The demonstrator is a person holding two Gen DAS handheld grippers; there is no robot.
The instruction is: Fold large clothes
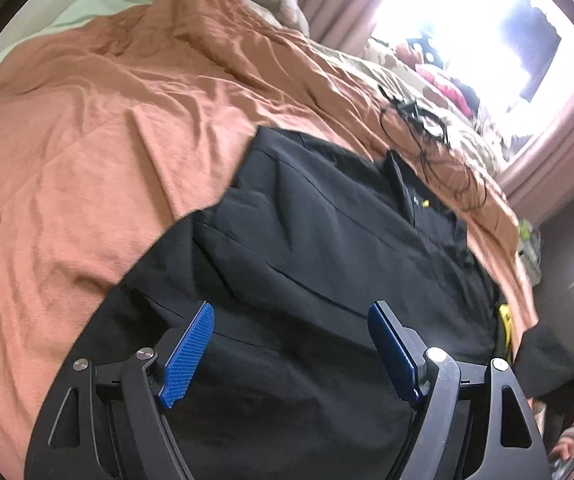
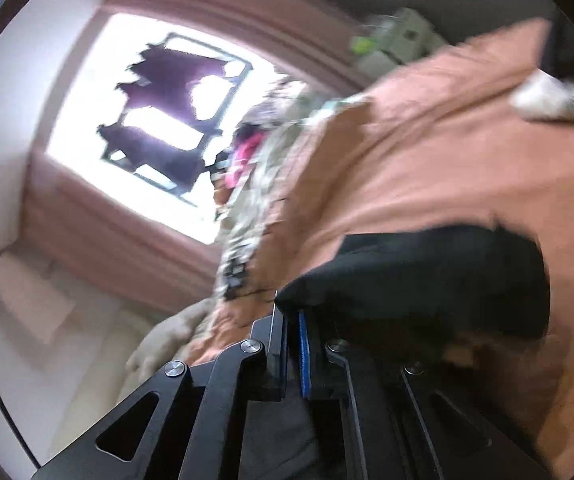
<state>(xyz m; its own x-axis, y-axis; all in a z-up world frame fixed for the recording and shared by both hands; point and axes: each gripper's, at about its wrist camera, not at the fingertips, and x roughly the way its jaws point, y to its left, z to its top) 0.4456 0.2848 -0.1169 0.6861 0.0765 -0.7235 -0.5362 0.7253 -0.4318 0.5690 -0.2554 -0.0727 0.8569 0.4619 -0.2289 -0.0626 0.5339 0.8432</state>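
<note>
Nearest the lens: two blue ribbed pads [image 1: 189, 350] of the left gripper [image 1: 291, 354], spread wide, nothing pinched between them. Directly beyond and beneath, a large black collared garment of thin woven cloth [image 1: 307, 232], spread mostly flat across a rumpled orange-brown bed cover [image 1: 87, 128], collar and a small yellow mark toward the far side, a tangle of thin black cable [image 1: 427, 128] lying on the cover just past the collar. Pads above the cloth's near portion, apparently not touching it; contact hard to confirm.

In the right wrist view, badly motion-blurred: right gripper [image 2: 293, 344] clenched tight, blue pad faces pressed together, with a bulging fold of the same black cloth rising straight from the tips. Judged grasping an edge or sleeve of the garment, lifted off the cover.

Handling, as a judgement: light, limp, no stiffness, likely to sag and drag rather than slide as a sheet; slightly smooth, so a shallow pinch may slip. Best taken at hems, seams, shoulder or cuff, where layers double up. Not fragile.
</note>
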